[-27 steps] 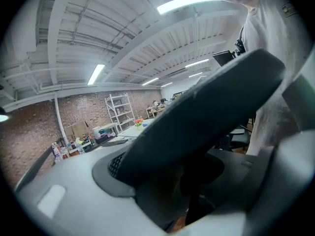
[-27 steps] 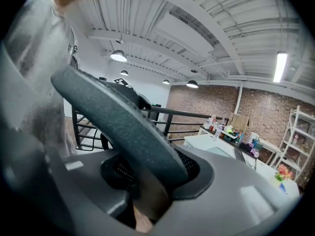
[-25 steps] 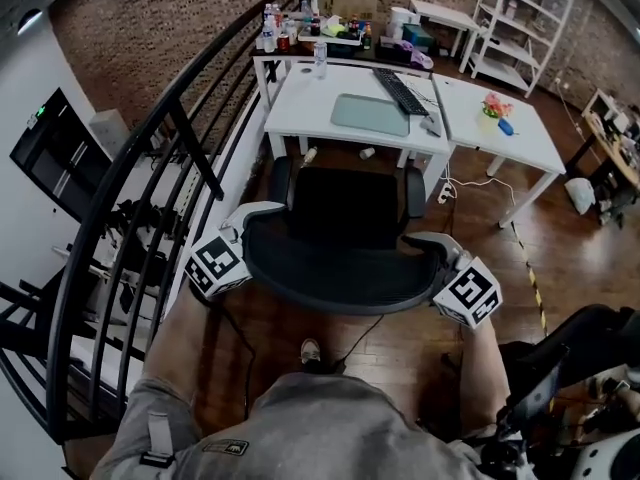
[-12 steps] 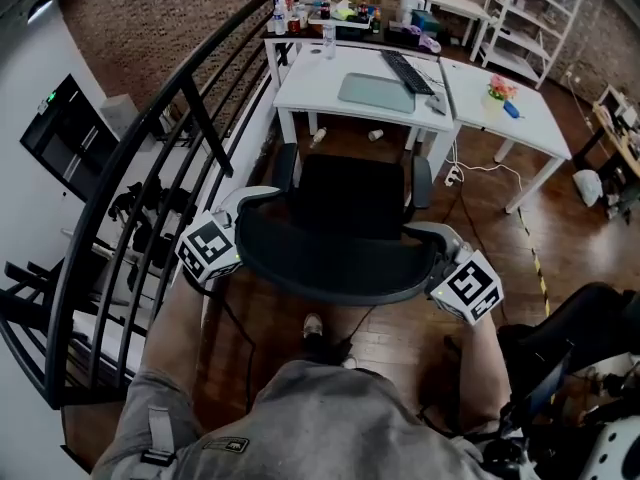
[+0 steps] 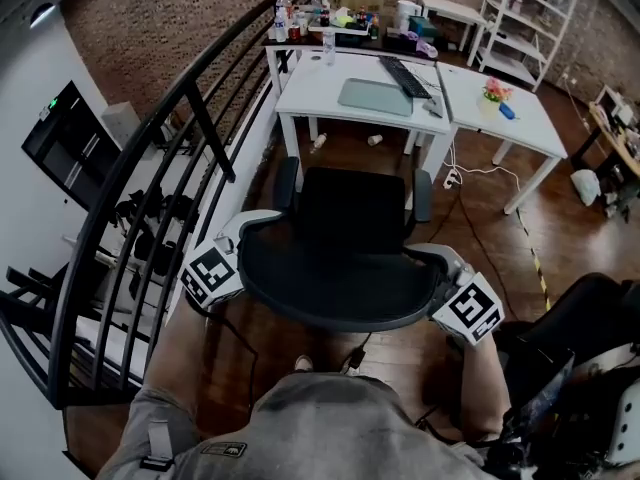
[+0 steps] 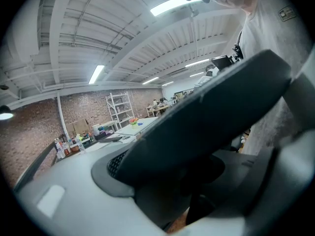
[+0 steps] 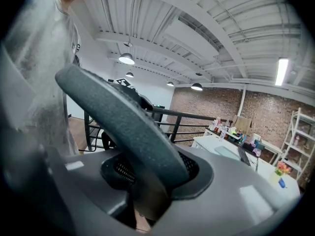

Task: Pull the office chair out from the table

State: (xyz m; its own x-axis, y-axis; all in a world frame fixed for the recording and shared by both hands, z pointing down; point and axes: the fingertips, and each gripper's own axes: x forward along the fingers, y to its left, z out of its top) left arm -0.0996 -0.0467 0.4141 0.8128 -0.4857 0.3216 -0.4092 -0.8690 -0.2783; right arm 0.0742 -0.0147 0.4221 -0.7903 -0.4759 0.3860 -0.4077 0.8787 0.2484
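Black mesh office chair [image 5: 345, 233]: centre frame, clear of white surface [image 5: 320, 98] above.
Left hand-held gripper [image 5: 248, 230]: clamped on backrest's left rim.
Right hand-held gripper [image 5: 432, 260]: clamped on right rim.
Risk: uneven pulling may swivel chair toward black metal railing [image 5: 190, 118], slipping a rim free.

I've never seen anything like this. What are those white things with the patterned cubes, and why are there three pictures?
No robot here: a person holds a two-jaw gripper in each hand. The wide picture comes from a camera on the person's head, looking down; the other two come from cameras riding on the grippers. The left gripper and right gripper each have their jaws closed on the backrest rim of the black office chair. Beyond it stands a white table with a keyboard and a pale mat.
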